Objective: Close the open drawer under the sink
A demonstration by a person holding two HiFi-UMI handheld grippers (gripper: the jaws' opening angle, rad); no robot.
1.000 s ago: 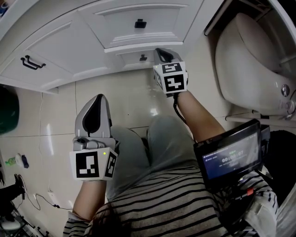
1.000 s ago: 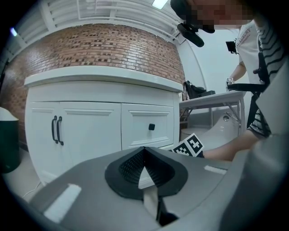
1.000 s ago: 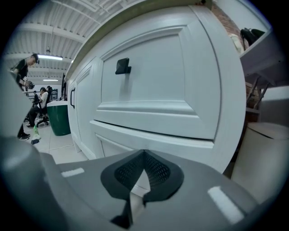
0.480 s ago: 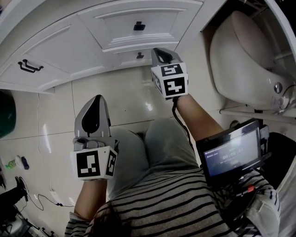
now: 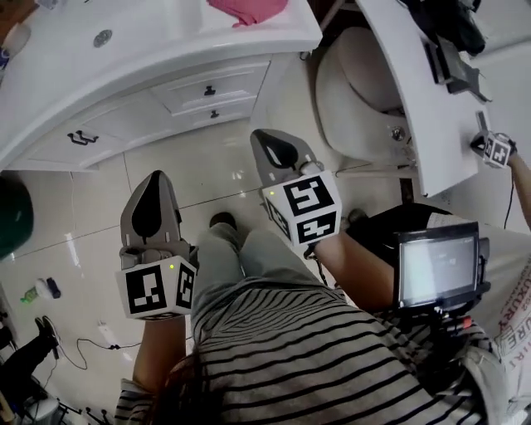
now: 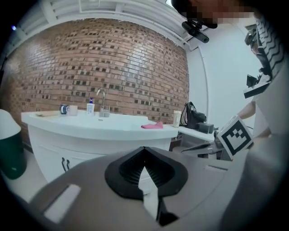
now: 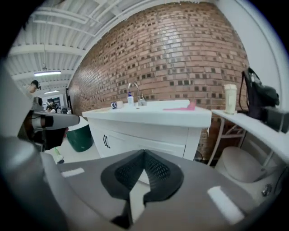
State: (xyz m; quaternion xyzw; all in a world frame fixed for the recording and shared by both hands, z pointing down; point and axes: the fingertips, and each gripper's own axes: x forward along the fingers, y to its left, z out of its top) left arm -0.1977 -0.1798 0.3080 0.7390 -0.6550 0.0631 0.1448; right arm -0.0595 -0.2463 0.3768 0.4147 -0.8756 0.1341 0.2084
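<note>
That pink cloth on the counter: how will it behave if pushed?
The pink cloth is likely floppy: it lies crumpled on the counter. It is probably light, so a push may bunch it rather than slide it whole.

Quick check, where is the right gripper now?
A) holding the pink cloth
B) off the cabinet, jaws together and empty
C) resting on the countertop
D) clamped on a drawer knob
B: the right gripper hangs over the floor tiles, apart from the vanity drawers, and its own view shows the jaws together with nothing between them.
</note>
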